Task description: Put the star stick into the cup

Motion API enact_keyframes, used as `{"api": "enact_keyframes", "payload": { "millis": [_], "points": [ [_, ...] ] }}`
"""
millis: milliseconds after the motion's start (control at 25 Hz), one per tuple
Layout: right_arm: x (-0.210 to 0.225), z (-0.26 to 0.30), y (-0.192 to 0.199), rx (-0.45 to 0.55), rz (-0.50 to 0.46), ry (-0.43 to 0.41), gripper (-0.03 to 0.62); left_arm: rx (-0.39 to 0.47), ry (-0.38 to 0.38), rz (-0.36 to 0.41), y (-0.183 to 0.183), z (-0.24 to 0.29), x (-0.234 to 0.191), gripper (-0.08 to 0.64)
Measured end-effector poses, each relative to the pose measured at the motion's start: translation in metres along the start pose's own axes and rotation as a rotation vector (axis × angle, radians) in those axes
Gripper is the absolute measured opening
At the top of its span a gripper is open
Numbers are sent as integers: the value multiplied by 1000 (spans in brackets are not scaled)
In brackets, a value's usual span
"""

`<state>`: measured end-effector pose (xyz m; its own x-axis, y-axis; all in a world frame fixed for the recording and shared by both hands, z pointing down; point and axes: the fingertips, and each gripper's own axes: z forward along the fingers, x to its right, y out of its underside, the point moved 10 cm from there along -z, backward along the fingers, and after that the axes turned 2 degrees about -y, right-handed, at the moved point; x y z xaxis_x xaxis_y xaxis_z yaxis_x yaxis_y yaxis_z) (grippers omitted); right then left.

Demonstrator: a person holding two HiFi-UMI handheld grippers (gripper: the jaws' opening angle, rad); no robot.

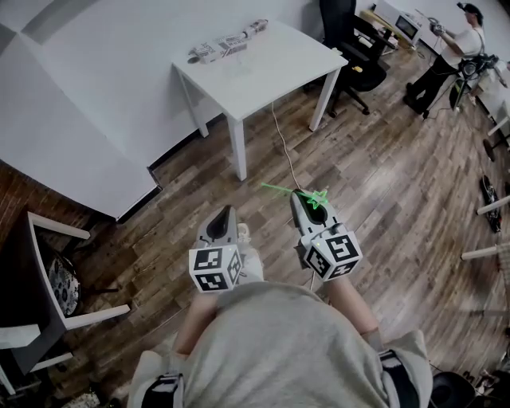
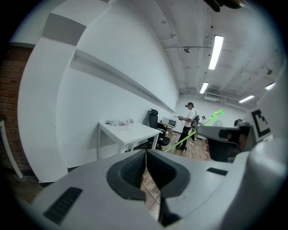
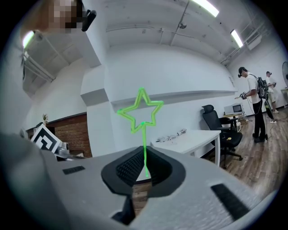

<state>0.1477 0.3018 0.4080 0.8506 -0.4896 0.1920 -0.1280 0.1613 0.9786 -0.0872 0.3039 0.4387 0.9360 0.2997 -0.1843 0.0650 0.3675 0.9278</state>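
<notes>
While it is carried above the floor, star stick (image 3: 144,143): held by the lower stem, star uppermost, likely so the star is not crushed.
Right gripper (image 3: 144,166): jaws clamped on the stem.
Left gripper (image 2: 146,173): jaws pressed together, nothing between; held idle beside the right.
Cup: not identified; possibly among small items (image 1: 227,44) at the white table's (image 1: 263,72) far edge, well apart.

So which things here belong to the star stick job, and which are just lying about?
Job: star stick, shut in the right gripper; left gripper, shut and empty. No cup can be made out.
Lying about: office chair, floor cable.
</notes>
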Motion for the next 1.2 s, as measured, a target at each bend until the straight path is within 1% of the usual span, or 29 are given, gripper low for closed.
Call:
{"api": "enact_keyframes", "payload": {
  "millis": [360, 600, 920, 1200],
  "points": [
    [47, 92, -22, 10, 6, 25, 14, -10, 29, 13, -43, 93, -34, 9],
    [68, 155, -36, 13, 18, 47, 14, -16, 48, 18, -75, 149, -68, 9],
    [90, 225, -50, 20, 8, 87, 14, -16, 90, 31, -107, 218, -108, 9],
    [104, 287, -57, 22, -5, 99, 14, -16, 105, 36, -130, 268, -145, 9]
  ]
}}
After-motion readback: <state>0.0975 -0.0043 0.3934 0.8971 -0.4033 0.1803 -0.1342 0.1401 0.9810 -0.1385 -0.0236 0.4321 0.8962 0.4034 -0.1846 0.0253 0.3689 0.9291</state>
